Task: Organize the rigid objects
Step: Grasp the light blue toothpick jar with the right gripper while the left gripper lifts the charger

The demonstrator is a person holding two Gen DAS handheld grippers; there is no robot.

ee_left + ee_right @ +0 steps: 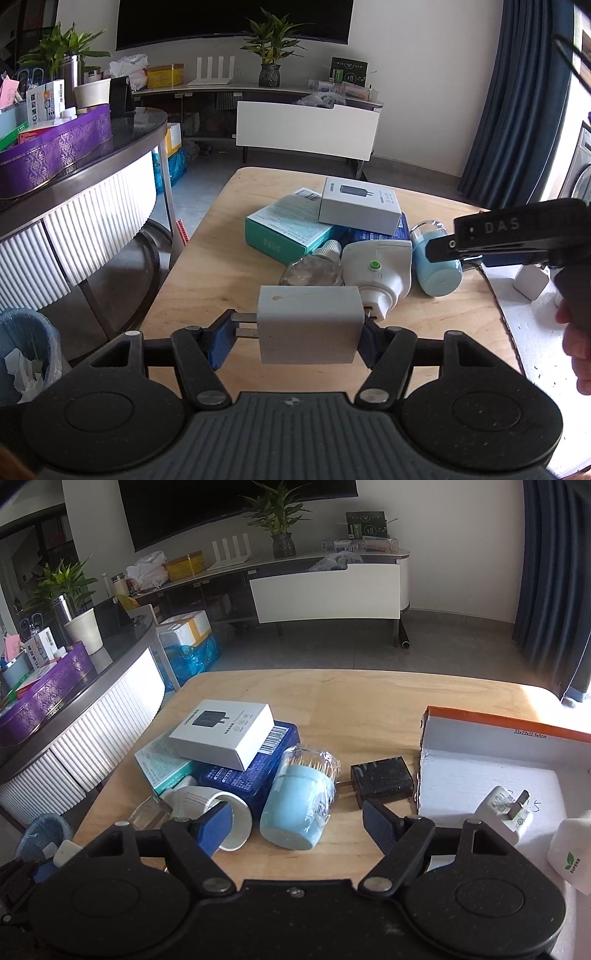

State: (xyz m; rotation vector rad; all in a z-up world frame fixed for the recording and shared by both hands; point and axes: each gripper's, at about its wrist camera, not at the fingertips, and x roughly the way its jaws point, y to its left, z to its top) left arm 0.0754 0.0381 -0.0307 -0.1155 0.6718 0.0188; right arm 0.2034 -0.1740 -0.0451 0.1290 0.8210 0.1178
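Left tool [291, 332] is clamped on a white charger [308, 325], blue pads pressing its sides, prongs pointing left, held above the near end of the wooden counter [207, 273]. From this view I judge I am mid-carry: one item is lifted out of the pile and should go across to the box on the right. Ahead of it lies the pile: a teal box [284, 230] with a white carton [360, 205] stacked on top, a clear bottle [314, 269], a white plug-in device [380, 266] and a blue toothpick jar [437, 262] lying on its side. My right tool [439, 251] reaches in from the right just over that jar. A dark side table with a purple tin [55, 151] stands to the left, a TV console and potted plants beyond. Seen from the right wrist, the right tool [297, 827] stands apart and holds nothing, hovering near the jar [299, 801], with a black charger [382, 781] just beside the orange-rimmed box [498, 725]. One white charger [504, 812] already lies inside it. Next I would need to bring the held charger over the box wall and let go without hitting the right tool.
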